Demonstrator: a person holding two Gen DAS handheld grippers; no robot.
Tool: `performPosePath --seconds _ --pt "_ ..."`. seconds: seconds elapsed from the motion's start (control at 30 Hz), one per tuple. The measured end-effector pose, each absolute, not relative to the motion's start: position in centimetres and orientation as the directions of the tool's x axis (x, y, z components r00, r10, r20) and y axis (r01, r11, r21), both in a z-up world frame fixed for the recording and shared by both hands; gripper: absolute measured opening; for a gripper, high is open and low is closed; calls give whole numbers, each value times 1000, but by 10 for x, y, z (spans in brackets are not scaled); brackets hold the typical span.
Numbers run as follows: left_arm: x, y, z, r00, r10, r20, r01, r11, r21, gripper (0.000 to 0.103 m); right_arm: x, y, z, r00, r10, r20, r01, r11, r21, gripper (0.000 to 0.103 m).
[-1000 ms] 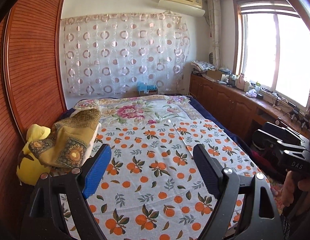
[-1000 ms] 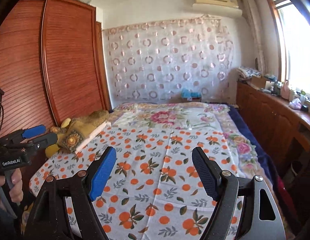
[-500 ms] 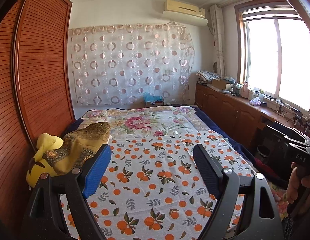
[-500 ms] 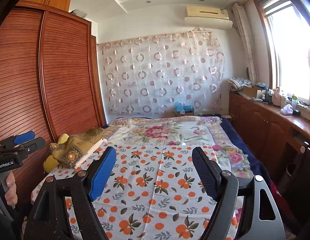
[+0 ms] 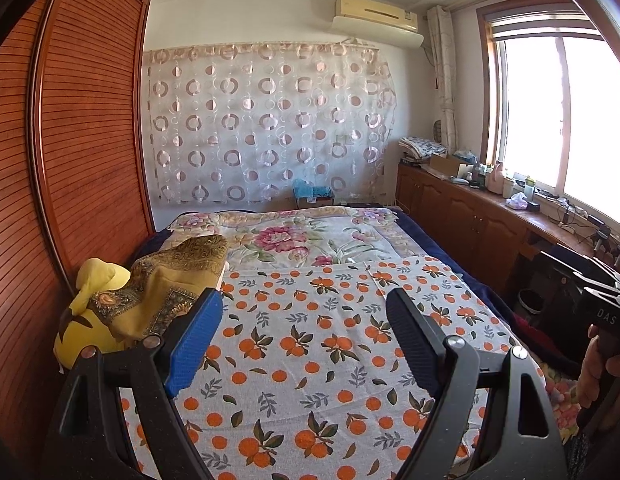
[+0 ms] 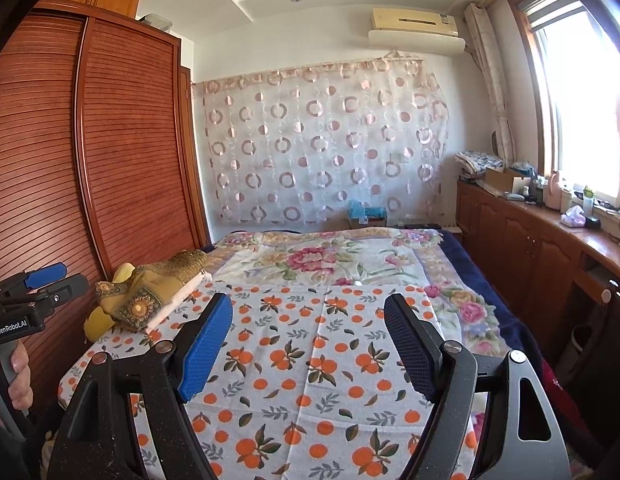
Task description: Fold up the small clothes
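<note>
An orange-print cloth (image 5: 310, 340) (image 6: 310, 360) lies spread flat over the near half of the bed. A mustard patterned cloth (image 5: 165, 280) (image 6: 149, 292) sits bunched at the bed's left edge, draped over a yellow plush toy (image 5: 89, 320). My left gripper (image 5: 302, 296) hovers open above the orange-print cloth with nothing between its fingers. It also shows at the left edge of the right wrist view (image 6: 37, 292), held by a hand. My right gripper (image 6: 307, 300) is open and empty over the same cloth. Its body appears at the right edge of the left wrist view (image 5: 598, 300).
A floral bedspread (image 5: 310, 236) covers the far half of the bed. A slatted wooden wardrobe (image 5: 81, 160) runs close along the left side. A low wooden cabinet (image 5: 470, 224) with clutter on top lines the right wall under the window. A narrow aisle separates it from the bed.
Both views have tipped up a little, showing more ceiling. The jaws stand as wide as before and nothing on the bed has moved.
</note>
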State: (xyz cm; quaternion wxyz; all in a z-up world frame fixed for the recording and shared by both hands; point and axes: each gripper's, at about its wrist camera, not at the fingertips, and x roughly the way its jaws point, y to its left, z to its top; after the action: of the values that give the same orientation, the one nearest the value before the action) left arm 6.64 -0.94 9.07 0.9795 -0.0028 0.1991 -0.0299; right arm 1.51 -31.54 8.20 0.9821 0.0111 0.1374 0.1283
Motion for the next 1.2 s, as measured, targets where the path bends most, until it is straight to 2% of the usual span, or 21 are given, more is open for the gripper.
performPosePath --seconds 1.2 --pt "69 -1 87 919 -50 -392 46 999 -20 84 21 -328 80 923 279 -265 -277 960 48 80"
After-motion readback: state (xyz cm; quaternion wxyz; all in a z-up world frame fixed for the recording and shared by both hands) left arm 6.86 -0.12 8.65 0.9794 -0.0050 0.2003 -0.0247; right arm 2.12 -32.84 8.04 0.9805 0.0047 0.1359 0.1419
